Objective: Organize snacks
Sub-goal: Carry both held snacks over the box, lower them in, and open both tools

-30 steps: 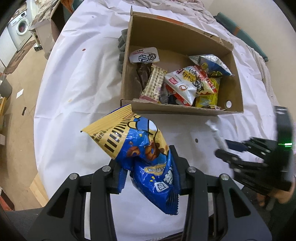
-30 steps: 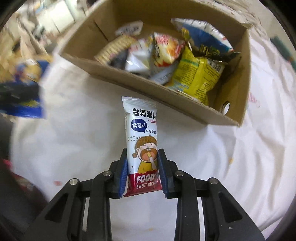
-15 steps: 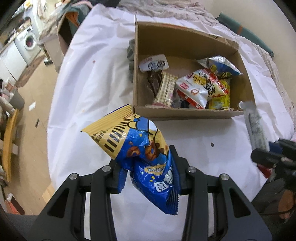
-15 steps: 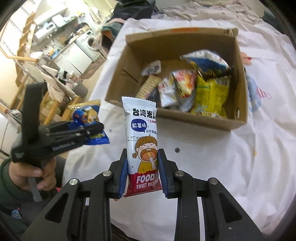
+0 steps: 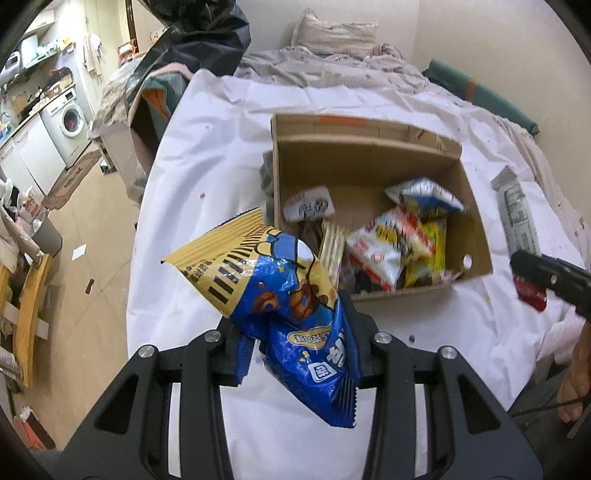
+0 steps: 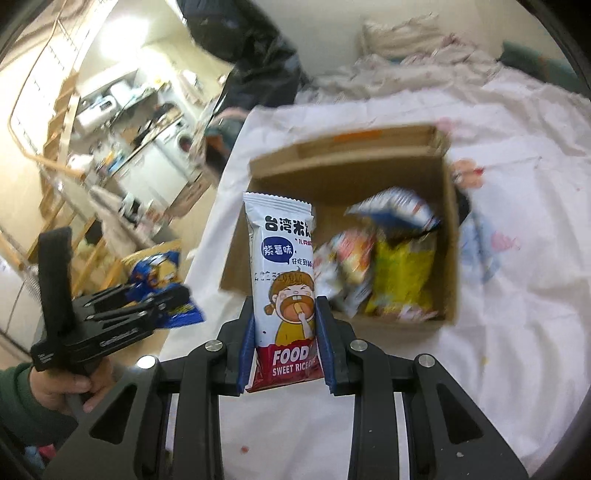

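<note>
My left gripper (image 5: 295,339) is shut on a blue and yellow snack bag (image 5: 280,295) and holds it above the white cloth, near the front left of an open cardboard box (image 5: 369,162). The box holds several snack packets (image 5: 391,243). My right gripper (image 6: 284,339) is shut on a white rice cake packet (image 6: 284,273), upright, in front of the box (image 6: 448,236). The packet also shows in the left wrist view (image 5: 517,218), right of the box. The left gripper shows in the right wrist view (image 6: 177,302) at the left.
A white cloth (image 5: 207,177) covers the table. Crumpled bedding (image 5: 332,62) lies behind the box. A washing machine (image 5: 68,118) and wooden chair (image 5: 29,302) stand on the floor at the left. A dark bag (image 5: 199,26) hangs at the back.
Both grippers have risen and pulled back from the box, each still holding its packet. The box now looks farther away and more of the room shows.
</note>
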Tool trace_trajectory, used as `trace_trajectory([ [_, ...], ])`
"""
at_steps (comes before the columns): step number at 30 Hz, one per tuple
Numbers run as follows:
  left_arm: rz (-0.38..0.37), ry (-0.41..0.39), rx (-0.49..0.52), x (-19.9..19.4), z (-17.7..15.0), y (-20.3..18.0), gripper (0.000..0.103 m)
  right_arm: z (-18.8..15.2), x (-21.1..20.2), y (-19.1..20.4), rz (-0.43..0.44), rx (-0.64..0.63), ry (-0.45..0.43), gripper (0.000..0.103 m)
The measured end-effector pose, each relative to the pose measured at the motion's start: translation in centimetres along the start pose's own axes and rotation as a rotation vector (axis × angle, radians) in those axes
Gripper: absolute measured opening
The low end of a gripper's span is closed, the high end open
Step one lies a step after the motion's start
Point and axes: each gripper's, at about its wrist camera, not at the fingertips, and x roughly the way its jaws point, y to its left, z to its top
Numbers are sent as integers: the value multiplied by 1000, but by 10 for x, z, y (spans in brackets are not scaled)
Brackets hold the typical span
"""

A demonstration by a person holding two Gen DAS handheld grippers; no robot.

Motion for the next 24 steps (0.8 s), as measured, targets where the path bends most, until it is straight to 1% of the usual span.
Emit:
trace_trajectory([
  [2,4,-17,15,-2,11,-1,36,10,-6,-11,-24,39,-35,32],
  [5,5,-31,31,-1,22,-4,36,17,-9,-24,-25,94,-57,32],
  [9,-12,-28,32,6,38,-9,36,26,-11,-32,-71,96,-78,32],
  [13,-24,-31,32,10,51,-14,36,38,-8,-49,-75,131,-88,32],
  [16,-27,-40,41,13,56,-17,36,44,1,-58,-66,157,-75,32],
  [19,-28,-42,46,21,61,-20,36,46,13,-59,-65,151,-53,32],
  [24,-37,-7,49,46,63,-23,36,47,41,-61,-82,152,17,32],
])
